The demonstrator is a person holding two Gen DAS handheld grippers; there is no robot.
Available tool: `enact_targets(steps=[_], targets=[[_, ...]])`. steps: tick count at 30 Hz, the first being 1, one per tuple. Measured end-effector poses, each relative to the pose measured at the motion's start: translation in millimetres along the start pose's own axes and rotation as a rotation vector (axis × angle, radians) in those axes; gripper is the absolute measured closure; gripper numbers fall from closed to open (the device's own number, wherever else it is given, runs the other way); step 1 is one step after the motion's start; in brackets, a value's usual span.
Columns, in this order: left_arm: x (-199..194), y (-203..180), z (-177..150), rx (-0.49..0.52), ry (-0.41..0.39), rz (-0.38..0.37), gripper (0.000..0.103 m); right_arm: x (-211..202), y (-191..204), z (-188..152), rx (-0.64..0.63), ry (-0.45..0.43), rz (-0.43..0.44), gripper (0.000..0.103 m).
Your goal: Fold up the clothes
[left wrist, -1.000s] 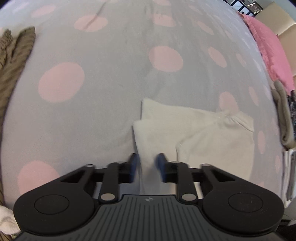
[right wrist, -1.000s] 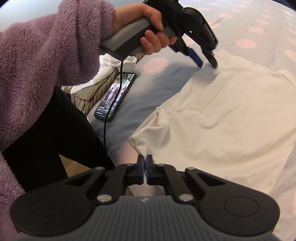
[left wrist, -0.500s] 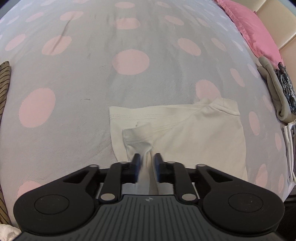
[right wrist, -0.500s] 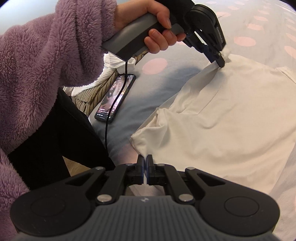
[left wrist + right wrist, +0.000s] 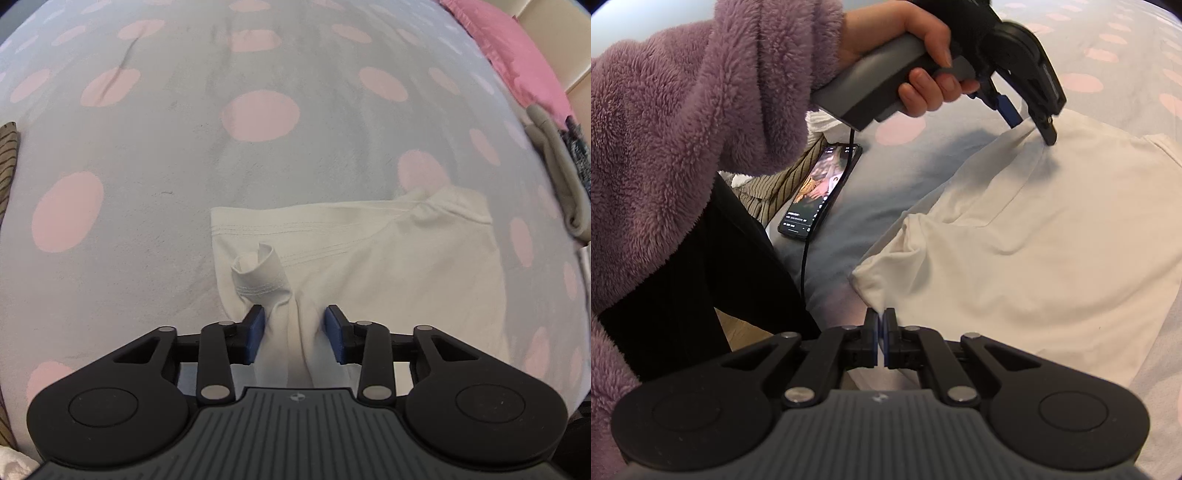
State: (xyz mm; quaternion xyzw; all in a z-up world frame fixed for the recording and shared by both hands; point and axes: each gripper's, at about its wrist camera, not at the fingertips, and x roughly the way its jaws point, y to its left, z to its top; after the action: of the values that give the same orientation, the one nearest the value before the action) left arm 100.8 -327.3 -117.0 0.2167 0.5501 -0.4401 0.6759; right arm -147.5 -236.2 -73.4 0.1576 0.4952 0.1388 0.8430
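1. Left wrist view: left gripper (image 5: 294, 334) at 6 o'clock, blue pads spread apart w/ a bunched ridge of the white garment (image 5: 388, 273) standing between them; cloth touches the pad (image 5: 255, 328) at 9 o'clock of the ridge, gap on the other side, so nothing is pinched.
2. A rolled hem tip of the garment sticks up just past the pads, toward 12 o'clock.
3. Rest of garment lies flat from centre out to 3 o'clock on the grey bedspread (image 5: 177, 155) w/ pink dots.
4. Pink pillow (image 5: 517, 62) at 1–2 o'clock; grey folded cloth (image 5: 561, 173) at 3 o'clock at the bed edge; striped brown fabric (image 5: 7, 158) at 9 o'clock.
5. Right wrist view: right gripper (image 5: 881, 334) at 6 o'clock, pads pressed together on the garment's near corner; cloth runs into the slit.
6. Garment (image 5: 1052, 236) spreads from centre to 3 o'clock.
7. At 12–1 o'clock the left gripper (image 5: 1032, 125) touches the garment's far edge, held by a hand (image 5: 916, 62) in a fuzzy purple sleeve (image 5: 701, 122).
8. Phone (image 5: 820, 192), screen lit, lies on the bedspread at 10 o'clock of the garment, apart from it, w/ a black cable (image 5: 805, 266) running toward 6 o'clock.
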Motion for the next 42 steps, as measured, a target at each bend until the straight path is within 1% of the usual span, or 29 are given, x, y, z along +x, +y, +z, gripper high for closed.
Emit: enact_targets(steps=[2,4,6,8,15,18,21,26,28,31,33,35,40,42], targets=[[0.1,1.5,0.6,-0.008,-0.005,-0.003,0.088,-0.1,0.7,0.4,-0.006,-0.002,-0.002,0.100],[-3.0,1.6,0.9,-0.002,-0.015,-0.015,0.096,-0.3,1.4,0.9,-0.011,-0.005,-0.004,0.100],[-9.0,-0.9,1.4,0.021,-0.029,-0.016,0.100,-1.9,3.2,0.2,-0.019,-0.010,-0.007,0.100],[-18.1,-3.6,3.6,0.036,-0.051,-0.029,0.100,-5.0,6.1,0.8,-0.029,-0.020,-0.004,0.100],[-48.7,-18.8,17.4,0.108,-0.146,-0.048,0.101,-4.6,14.1,9.7,-0.046,-0.041,0.003,0.100],[-53.0,-19.3,22.4,0.126,-0.174,-0.045,0.101,-0.8,16.6,16.8,-0.056,-0.043,-0.002,0.100],[-42.6,-10.7,23.3,0.114,-0.161,-0.013,0.101,9.0,17.9,24.0,-0.075,-0.033,-0.010,0.100],[-21.6,11.2,18.2,0.069,-0.117,0.016,0.101,36.7,15.2,27.3,-0.070,0.034,-0.016,0.100],[-23.4,14.1,17.4,0.053,-0.115,0.024,0.100,46.6,14.8,26.5,-0.075,0.056,-0.018,0.100],[-26.0,18.6,16.3,0.030,-0.112,0.038,0.096,55.3,12.1,24.7,-0.067,0.073,-0.021,0.099],[-27.7,21.5,15.5,0.014,-0.109,0.046,0.094,57.2,10.1,23.3,-0.054,0.082,-0.019,0.094],[-29.5,24.5,14.7,-0.001,-0.107,0.055,0.082,56.7,8.7,20.1,-0.048,0.085,-0.018,0.094],[-41.2,32.3,-1.2,-0.020,-0.102,0.116,0.081,52.6,3.7,11.5,-0.042,0.092,0.011,0.093],[-49.4,29.3,-11.2,-0.003,-0.103,0.117,0.081,45.5,2.3,7.4,-0.045,0.091,0.023,0.091]])
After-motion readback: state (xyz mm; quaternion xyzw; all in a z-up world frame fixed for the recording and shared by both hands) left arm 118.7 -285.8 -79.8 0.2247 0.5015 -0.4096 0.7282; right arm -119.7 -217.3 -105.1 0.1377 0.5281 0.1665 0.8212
